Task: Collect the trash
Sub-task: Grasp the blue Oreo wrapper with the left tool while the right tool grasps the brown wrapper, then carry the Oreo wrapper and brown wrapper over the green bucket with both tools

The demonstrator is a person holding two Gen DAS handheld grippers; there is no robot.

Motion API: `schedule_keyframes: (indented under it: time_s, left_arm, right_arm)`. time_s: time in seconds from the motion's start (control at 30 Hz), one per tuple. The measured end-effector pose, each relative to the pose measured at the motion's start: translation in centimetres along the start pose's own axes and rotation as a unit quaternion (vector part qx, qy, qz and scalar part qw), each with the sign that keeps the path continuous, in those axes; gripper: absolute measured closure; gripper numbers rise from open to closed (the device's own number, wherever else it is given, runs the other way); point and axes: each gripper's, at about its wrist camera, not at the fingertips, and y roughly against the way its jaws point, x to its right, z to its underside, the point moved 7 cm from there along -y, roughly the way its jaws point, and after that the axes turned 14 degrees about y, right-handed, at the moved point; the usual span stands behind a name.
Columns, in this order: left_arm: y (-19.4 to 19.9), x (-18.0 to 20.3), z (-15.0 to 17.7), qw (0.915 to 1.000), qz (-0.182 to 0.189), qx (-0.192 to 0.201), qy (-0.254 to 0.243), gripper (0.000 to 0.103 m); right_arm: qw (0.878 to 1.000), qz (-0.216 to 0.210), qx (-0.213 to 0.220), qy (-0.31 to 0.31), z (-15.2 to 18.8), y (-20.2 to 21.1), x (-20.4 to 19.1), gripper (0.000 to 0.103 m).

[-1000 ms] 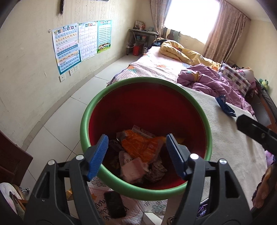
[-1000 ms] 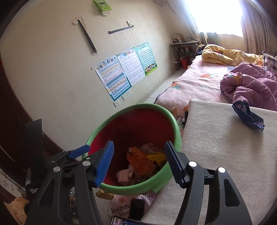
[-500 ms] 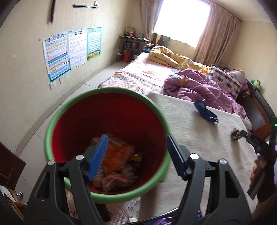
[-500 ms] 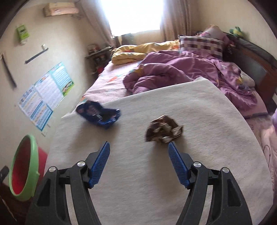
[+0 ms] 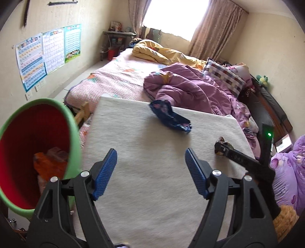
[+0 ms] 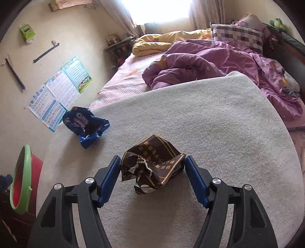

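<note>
Right gripper: jaws open, just closing in, straddling crumpled brown foil wrapper on cream fleece surface. Left gripper: jaws open, just widened, nothing between. Crumpled blue snack bag at 10 o'clock. Red green-rimmed bin at 9.

Black gripper frames, silver screws, ribbed blue fingers

A home bedroom: bed with rumpled purple quilt, checked pillow, curtained window, wall posters.
</note>
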Motion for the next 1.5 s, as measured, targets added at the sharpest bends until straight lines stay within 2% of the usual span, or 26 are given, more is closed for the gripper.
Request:
schedule_keyframes:
  time_s: [0.2,0.37,0.47,0.53,0.57,0.6,0.63,0.7,0.9,1.03,1.17,1.33,1.5]
  left_arm:
    - [-6.4,3.8,-0.2,0.9996,-0.006,-0.022,-0.017,0.032]
    - [-12.6,3.9,-2.7,0.9984,-0.039,-0.027,0.030,0.033]
    - [-15.4,3.0,-3.8,0.9954,-0.063,-0.046,0.056,0.045]
    - [-16.6,2.4,-4.0,0.9927,-0.075,-0.062,0.071,0.057]
    - [-16.5,2.4,-4.4,0.9929,-0.076,-0.053,0.073,0.062]
    - [-16.5,2.5,-4.3,0.9930,-0.072,-0.059,0.073,0.072]
    - [-16.4,2.7,-4.4,0.9932,-0.069,-0.060,0.072,0.075]
    - [-15.5,2.8,-4.3,0.9946,-0.061,-0.054,0.065,0.088]
    - [-11.1,3.0,-3.1,0.9979,-0.021,-0.035,0.051,0.089]
    - [-8.1,2.1,-1.2,0.9968,0.001,-0.040,0.069,0.089]
    - [-4.2,1.3,0.9,0.9985,-0.006,-0.025,0.048,0.089]
    - [0.4,0.2,3.2,0.9984,-0.001,-0.008,0.056,0.089]
    - [1.6,1.2,6.2,0.9991,0.010,-0.028,0.032,0.089]
  right_arm:
    - [1.000,-0.029,0.008,0.006,2.9,4.4,0.1,0.036]
    - [1.000,-0.025,-0.006,0.018,6.6,6.9,0.4,0.035]
    - [0.999,-0.019,-0.008,0.026,7.9,7.7,0.6,0.035]
    - [0.999,-0.018,-0.010,0.027,8.3,8.0,0.7,0.035]
    - [0.999,-0.018,-0.009,0.025,8.3,8.2,0.9,0.035]
    - [1.000,-0.018,-0.007,0.023,8.3,8.3,1.1,0.035]
    - [1.000,-0.017,-0.005,0.021,8.2,8.4,1.2,0.035]
    - [1.000,-0.016,0.000,0.021,7.9,8.6,1.3,0.035]
    - [0.999,-0.025,0.013,0.029,6.7,8.7,-0.2,0.035]
    - [0.999,-0.032,0.028,0.031,6.2,9.0,-1.8,0.035]
    - [0.998,-0.045,0.033,0.040,5.6,9.2,-3.8,0.035]
    - [0.996,-0.064,0.040,0.050,4.8,9.3,-6.7,0.035]
    - [0.994,-0.078,0.039,0.063,4.5,8.9,-9.4,0.035]
